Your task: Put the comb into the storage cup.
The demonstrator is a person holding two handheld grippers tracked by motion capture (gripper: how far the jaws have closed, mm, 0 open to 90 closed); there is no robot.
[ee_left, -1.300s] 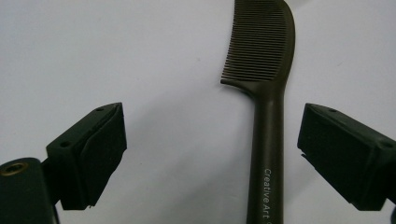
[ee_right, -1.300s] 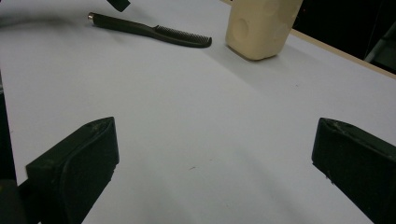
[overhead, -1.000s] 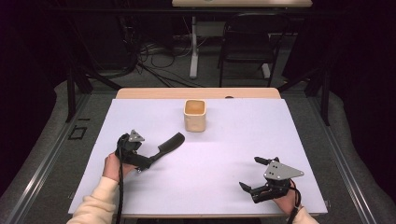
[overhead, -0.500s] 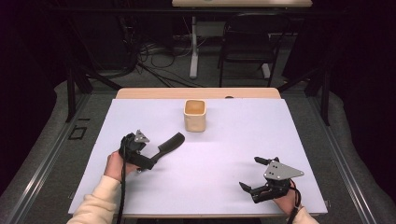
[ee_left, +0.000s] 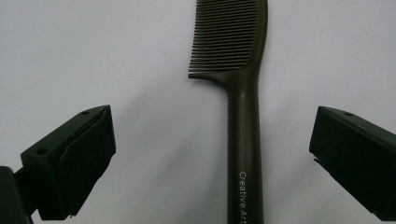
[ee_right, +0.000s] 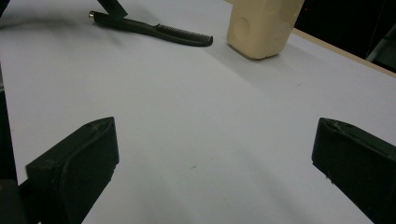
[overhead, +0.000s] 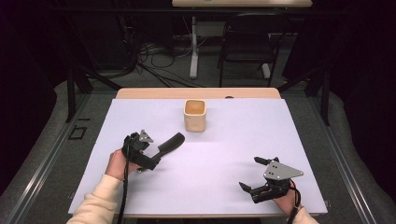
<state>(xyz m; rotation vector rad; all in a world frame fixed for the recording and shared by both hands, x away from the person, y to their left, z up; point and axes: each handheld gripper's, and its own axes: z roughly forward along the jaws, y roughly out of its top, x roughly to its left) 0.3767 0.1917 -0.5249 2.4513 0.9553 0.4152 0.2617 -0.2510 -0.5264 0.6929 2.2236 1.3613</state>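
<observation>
Dark brown comb (ee_left: 243, 116) lies flat between my left gripper's (overhead: 161, 148) spread jaws, which have crept farther along it; my right gripper (overhead: 254, 175) stays put, jaws spread wide.

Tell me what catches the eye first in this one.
A dark comb lies flat on the white table, its handle between the wide-open fingers of the left gripper, untouched. Behind it, mid-table, stands a cream square cup. The right gripper, also open, rests near the front right corner, well away from both.
</observation>
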